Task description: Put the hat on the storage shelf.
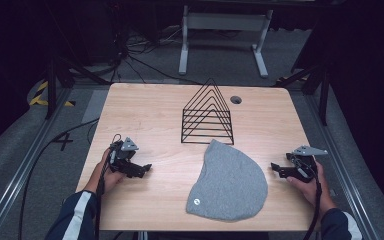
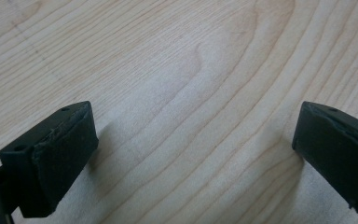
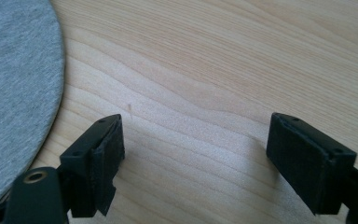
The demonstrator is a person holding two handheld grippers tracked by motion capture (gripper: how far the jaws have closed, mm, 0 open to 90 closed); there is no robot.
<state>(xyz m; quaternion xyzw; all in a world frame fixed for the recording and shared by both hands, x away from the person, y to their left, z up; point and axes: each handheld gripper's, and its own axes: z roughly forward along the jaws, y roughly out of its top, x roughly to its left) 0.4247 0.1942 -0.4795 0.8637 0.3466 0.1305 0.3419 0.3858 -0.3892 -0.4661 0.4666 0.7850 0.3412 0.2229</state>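
Note:
A grey knitted beanie (image 1: pixel 228 184) lies flat on the wooden table (image 1: pixel 145 120), toward the front and right of centre, with a small round tag near its front left corner. Its curved edge (image 3: pixel 18 84) also shows in the right gripper view. My left gripper (image 1: pixel 145 168) rests on the table to the left of the beanie, jaws wide apart over bare wood (image 2: pixel 196 140). To the beanie's right my right gripper (image 1: pixel 276 169) sits open, nothing between its jaws (image 3: pixel 196 154). Both grippers point inward at the beanie and touch neither it nor each other.
A black wire rack (image 1: pixel 207 112) shaped like stacked triangles stands behind the beanie at the table's middle. A small round cable hole (image 1: pixel 236 99) sits at the back. Beyond the table are a white stand's legs (image 1: pixel 223 40), floor cables and metal rails at both sides.

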